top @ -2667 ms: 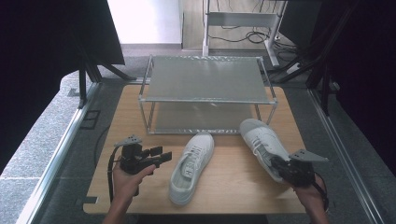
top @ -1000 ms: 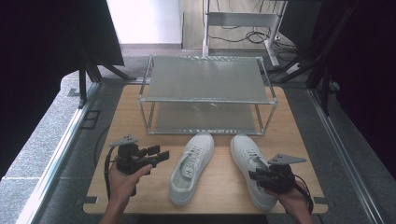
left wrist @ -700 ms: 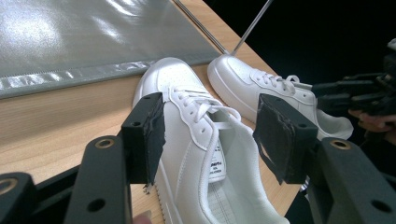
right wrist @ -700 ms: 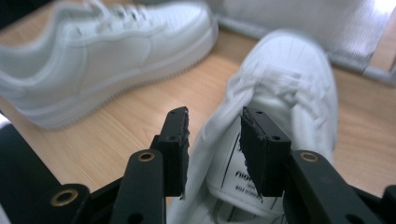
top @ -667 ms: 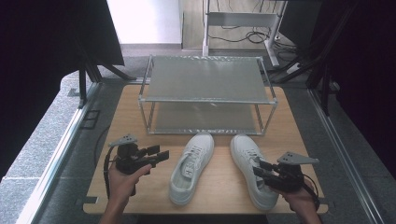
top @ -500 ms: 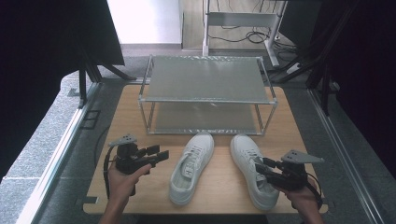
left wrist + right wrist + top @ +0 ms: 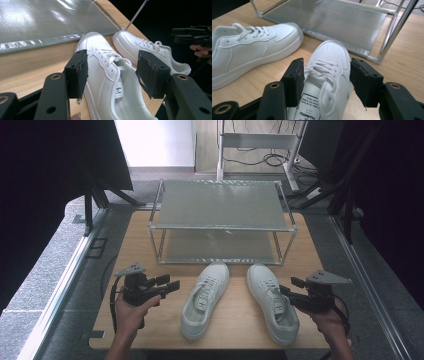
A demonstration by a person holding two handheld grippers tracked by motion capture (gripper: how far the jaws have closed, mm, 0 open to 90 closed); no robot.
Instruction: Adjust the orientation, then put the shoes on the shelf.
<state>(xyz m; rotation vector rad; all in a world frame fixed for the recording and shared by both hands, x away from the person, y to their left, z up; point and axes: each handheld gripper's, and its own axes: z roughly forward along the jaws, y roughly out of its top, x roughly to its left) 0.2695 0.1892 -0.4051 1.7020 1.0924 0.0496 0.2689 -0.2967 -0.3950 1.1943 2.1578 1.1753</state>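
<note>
Now two white lace-up sneakers [image 7: 206,299] lie side by side on the wooden table [image 7: 235,320] before a metal shelf rack [image 7: 220,220]. Both grippers, left [image 7: 167,285] and right [image 7: 289,287], gape wide; the right seemingly straddles its shoe without touching.

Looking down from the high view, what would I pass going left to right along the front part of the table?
Left gripper → left shoe → right shoe → right gripper, whose jaws reach over that shoe's outer edge.
</note>
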